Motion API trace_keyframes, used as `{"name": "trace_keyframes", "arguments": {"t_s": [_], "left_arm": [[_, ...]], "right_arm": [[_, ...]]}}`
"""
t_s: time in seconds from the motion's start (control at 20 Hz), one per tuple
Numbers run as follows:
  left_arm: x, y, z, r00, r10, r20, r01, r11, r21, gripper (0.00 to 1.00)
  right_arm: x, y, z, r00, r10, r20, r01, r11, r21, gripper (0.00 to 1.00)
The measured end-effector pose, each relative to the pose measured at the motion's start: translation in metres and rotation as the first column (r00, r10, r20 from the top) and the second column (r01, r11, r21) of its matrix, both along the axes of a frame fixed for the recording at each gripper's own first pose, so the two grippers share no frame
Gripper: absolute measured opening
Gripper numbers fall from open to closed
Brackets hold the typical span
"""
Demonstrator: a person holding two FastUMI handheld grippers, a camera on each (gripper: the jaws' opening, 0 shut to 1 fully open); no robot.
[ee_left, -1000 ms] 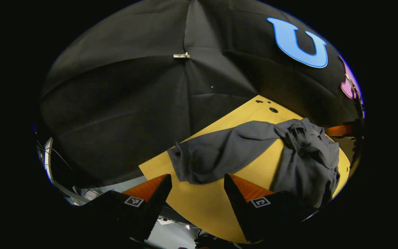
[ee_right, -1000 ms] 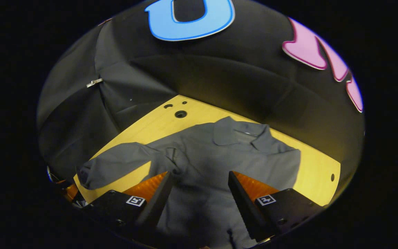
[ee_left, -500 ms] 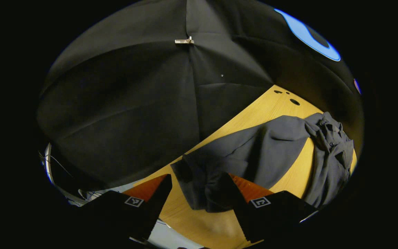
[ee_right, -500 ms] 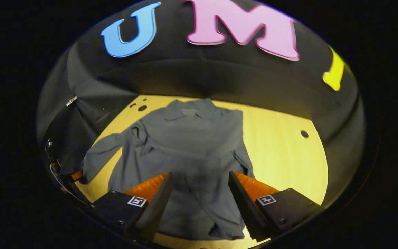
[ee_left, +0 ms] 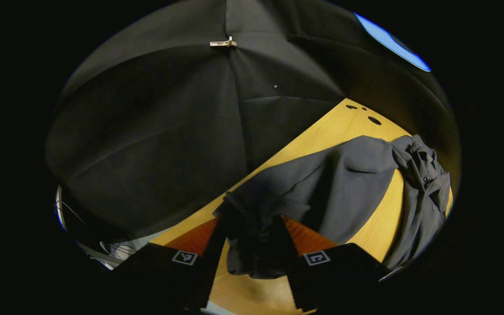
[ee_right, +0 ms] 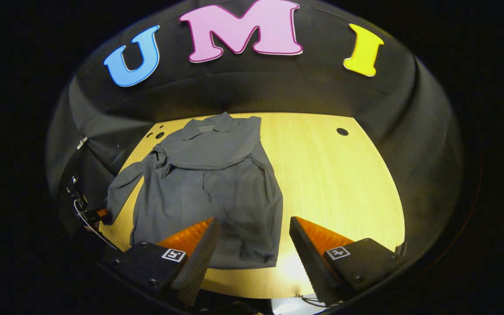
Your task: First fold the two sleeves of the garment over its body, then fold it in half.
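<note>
a soft, matte grey garment (ee_right: 208, 183) with a pointed collar lies on the smooth, pale wooden desk (ee_right: 335, 183), toward its left side in the right gripper view. one sleeve is already folded across the chest. the other sleeve (ee_left: 313, 192) stretches limp and creased to the desk's edge, where the left hand-held gripper (ee_left: 252, 245) has its orange ribbed fingers pressed on the bunched cuff from both sides. a second ago those fingers stood apart, short of the cloth. the right hand-held gripper (ee_right: 252, 245) hangs wide apart above the hem, farther back than before, with more of the desk in sight.
</note>
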State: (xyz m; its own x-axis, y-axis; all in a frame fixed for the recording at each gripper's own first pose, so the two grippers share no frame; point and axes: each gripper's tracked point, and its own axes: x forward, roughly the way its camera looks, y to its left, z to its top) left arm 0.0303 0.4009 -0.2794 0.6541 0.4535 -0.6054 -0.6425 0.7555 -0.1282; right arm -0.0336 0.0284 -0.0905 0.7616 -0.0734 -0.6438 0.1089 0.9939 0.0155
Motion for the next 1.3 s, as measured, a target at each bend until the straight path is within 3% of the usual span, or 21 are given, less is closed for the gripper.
{"name": "trace_keyframes", "arguments": {"t_s": [0.25, 0.35, 0.5, 0.85, 1.05, 1.3], "left_arm": [[0.016, -0.011, 0.005, 0.999, -0.036, -0.036, 0.037, 0.998, 0.05, 0.14], [0.015, -0.014, 0.009, 0.999, -0.016, -0.035, 0.016, 1.0, 0.021, 0.06], [0.015, -0.02, 0.018, 1.0, 0.028, 0.001, -0.028, 0.999, -0.032, 0.06], [0.036, -0.028, 0.092, 0.997, -0.004, 0.077, 0.002, 1.0, 0.028, 0.05], [0.064, -0.042, 0.145, 0.994, -0.049, 0.096, 0.038, 0.993, 0.11, 0.06], [0.12, -0.092, 0.218, 0.967, -0.178, 0.183, 0.141, 0.97, 0.195, 0.05]], "right_arm": [[-0.004, -0.003, -0.004, 1.0, -0.006, 0.003, 0.006, 0.998, 0.058, 0.99], [0.0, -0.005, -0.003, 1.0, 0.005, 0.011, -0.006, 0.997, 0.076, 0.99], [0.005, -0.016, -0.001, 1.0, -0.002, 0.017, 0.0, 0.996, 0.091, 0.99], [0.018, -0.046, 0.005, 0.997, -0.048, 0.055, 0.041, 0.992, 0.117, 0.99], [0.019, -0.061, 0.008, 0.995, -0.074, 0.073, 0.064, 0.989, 0.132, 0.99], [0.012, -0.083, 0.011, 0.985, -0.135, 0.11, 0.118, 0.981, 0.153, 0.99]]}}
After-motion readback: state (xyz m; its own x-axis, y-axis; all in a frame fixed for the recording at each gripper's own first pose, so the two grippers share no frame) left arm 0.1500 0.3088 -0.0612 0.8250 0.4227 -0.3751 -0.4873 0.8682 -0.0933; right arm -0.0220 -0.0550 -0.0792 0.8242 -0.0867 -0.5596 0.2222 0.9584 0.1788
